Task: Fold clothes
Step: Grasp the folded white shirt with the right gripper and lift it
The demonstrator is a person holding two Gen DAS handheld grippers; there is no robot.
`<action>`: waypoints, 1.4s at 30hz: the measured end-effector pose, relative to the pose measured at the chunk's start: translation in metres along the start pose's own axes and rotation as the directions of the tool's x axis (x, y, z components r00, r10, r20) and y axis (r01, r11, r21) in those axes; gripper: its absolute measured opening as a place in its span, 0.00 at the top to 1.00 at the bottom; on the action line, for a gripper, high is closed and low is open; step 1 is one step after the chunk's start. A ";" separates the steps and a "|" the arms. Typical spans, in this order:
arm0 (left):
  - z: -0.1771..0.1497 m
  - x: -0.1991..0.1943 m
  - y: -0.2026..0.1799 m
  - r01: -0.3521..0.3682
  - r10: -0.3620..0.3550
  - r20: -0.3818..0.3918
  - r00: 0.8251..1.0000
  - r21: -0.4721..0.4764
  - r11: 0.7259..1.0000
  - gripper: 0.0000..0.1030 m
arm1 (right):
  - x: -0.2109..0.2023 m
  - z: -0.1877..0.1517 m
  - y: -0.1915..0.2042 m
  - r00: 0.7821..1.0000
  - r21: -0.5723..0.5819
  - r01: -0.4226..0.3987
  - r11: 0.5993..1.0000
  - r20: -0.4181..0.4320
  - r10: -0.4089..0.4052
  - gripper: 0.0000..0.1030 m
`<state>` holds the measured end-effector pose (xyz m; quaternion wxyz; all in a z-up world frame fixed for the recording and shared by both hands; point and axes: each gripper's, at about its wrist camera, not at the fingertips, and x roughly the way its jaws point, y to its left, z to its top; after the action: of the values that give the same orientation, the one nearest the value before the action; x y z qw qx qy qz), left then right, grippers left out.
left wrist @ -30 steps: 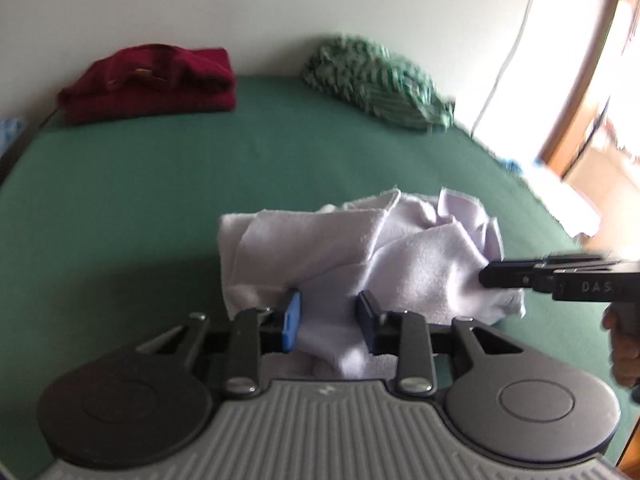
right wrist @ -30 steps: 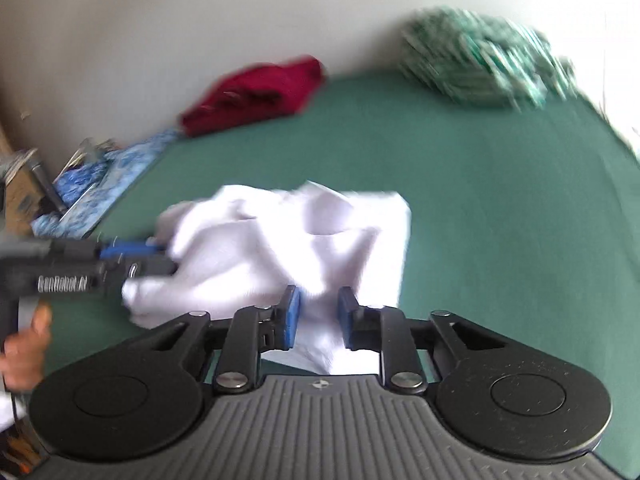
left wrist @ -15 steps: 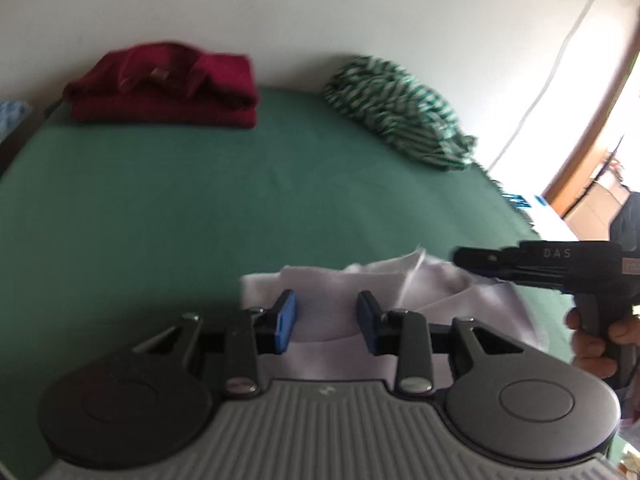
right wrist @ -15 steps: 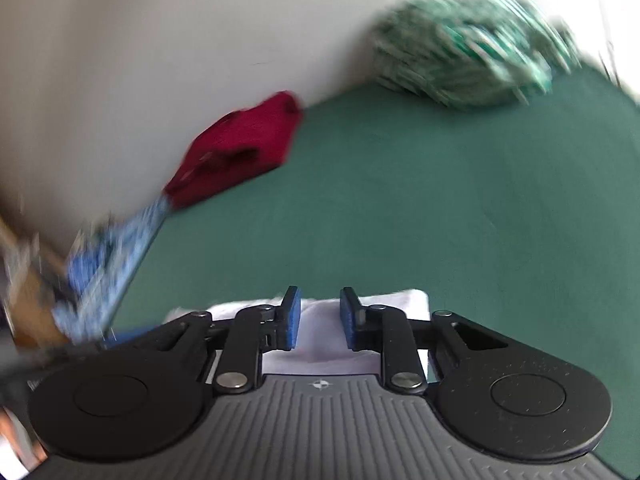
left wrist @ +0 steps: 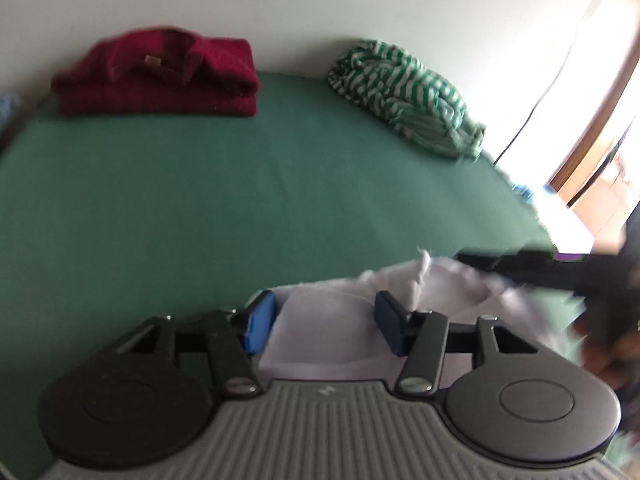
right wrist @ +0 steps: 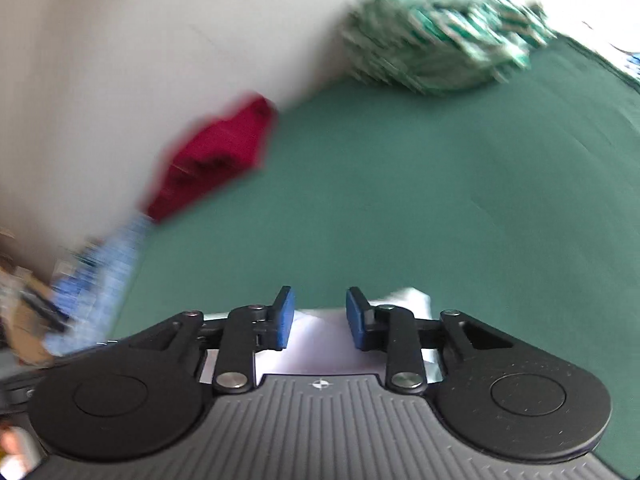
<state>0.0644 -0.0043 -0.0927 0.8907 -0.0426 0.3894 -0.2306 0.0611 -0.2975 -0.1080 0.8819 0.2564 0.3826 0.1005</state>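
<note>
Left gripper (left wrist: pixel 324 326) jaws spread, nothing clamped; white cloth (left wrist: pixel 340 340) lies crumpled under and between them at the near edge of the green tabletop (left wrist: pixel 200 208). Right gripper (right wrist: pixel 318 318) also released, over the cloth's right end. Wide bare green ahead; red folded garment (left wrist: pixel 160 76) and striped green garment (left wrist: pixel 404 96) against the far wall. Versus half a second ago, left jaws wider.

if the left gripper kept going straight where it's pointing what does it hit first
The left gripper would probably first meet the crumpled white cloth at its fingertips, then bare green table cover. Depth is unclear.
</note>
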 end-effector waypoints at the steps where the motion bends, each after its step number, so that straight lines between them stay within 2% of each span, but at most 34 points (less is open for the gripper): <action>1: 0.000 -0.005 -0.002 -0.006 0.006 0.007 1.000 0.019 1.000 0.44 | -0.002 0.001 -0.003 1.000 0.018 0.002 1.000 0.001 -0.002 0.83; 3: 0.000 -0.023 0.005 0.009 -0.009 0.024 1.000 0.009 1.000 0.41 | -0.021 0.005 -0.009 0.999 0.052 -0.016 0.999 0.029 0.014 0.72; 5: -0.005 -0.040 0.016 0.013 -0.013 0.031 0.999 -0.007 1.000 0.31 | -0.049 0.003 -0.011 0.998 0.047 -0.015 0.999 0.055 0.013 0.43; 6: -0.012 -0.045 0.024 0.015 -0.014 0.019 1.000 -0.035 0.999 0.27 | -0.063 0.000 -0.014 0.999 0.032 0.001 0.999 0.044 -0.002 0.37; 8: -0.027 -0.050 0.039 0.056 -0.059 -0.030 0.998 -0.108 0.993 0.27 | -0.083 -0.010 -0.021 1.000 0.046 0.002 0.999 0.005 -0.002 0.36; 10: -0.042 -0.052 0.045 0.061 -0.073 -0.078 0.994 -0.147 0.987 0.27 | -0.096 -0.020 -0.030 0.999 0.088 -0.012 0.996 -0.043 0.016 0.36; 13: -0.054 -0.052 0.045 0.061 -0.081 -0.110 0.991 -0.179 0.982 0.25 | -0.095 -0.023 -0.038 0.994 0.151 -0.017 0.988 -0.106 0.033 0.36; 16: -0.052 -0.042 0.041 0.062 -0.089 -0.126 0.988 -0.209 0.976 0.18 | -0.090 -0.025 -0.043 0.989 0.185 -0.025 0.982 -0.139 0.052 0.36; 18: -0.051 -0.040 0.040 0.059 -0.091 -0.133 0.987 -0.227 0.972 0.17 | -0.086 -0.027 -0.047 0.985 0.208 -0.031 0.978 -0.160 0.065 0.36; 22: -0.053 -0.038 0.039 0.101 -0.153 -0.144 0.978 -0.315 0.944 0.06 | -0.079 -0.029 -0.053 0.975 0.253 -0.039 0.967 -0.203 0.092 0.36; 26: -0.057 -0.038 0.035 0.113 -0.172 -0.137 0.976 -0.358 0.927 0.02 | -0.073 -0.029 -0.059 0.966 0.278 -0.059 0.959 -0.227 0.125 0.36; 27: -0.058 -0.038 0.034 0.122 -0.183 -0.129 0.975 -0.379 0.917 0.02 | -0.072 -0.028 -0.060 0.964 0.280 -0.065 0.958 -0.231 0.133 0.36; 29: -0.061 -0.036 0.038 0.168 -0.238 -0.107 0.965 -0.444 0.880 0.02 | -0.070 -0.027 -0.062 0.960 0.292 -0.080 0.953 -0.235 0.152 0.36; 32: -0.062 -0.033 0.042 0.201 -0.269 -0.070 0.961 -0.495 0.845 0.01 | -0.065 -0.023 -0.063 0.954 0.300 -0.099 0.949 -0.242 0.176 0.36; 39: -0.056 -0.023 0.054 0.266 -0.330 -0.019 0.944 -0.553 0.790 0.01 | -0.049 -0.014 -0.058 0.939 0.277 -0.149 0.949 -0.260 0.223 0.36; 42: -0.053 -0.016 0.058 0.304 -0.375 0.005 0.927 -0.596 0.743 0.01 | -0.041 -0.009 -0.052 0.932 0.241 -0.166 0.956 -0.279 0.232 0.36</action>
<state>0.0392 0.0599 -0.1339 0.7523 -0.3723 0.4776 -0.2593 0.0256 -0.3533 -0.1154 0.7650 0.3687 0.4941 0.1862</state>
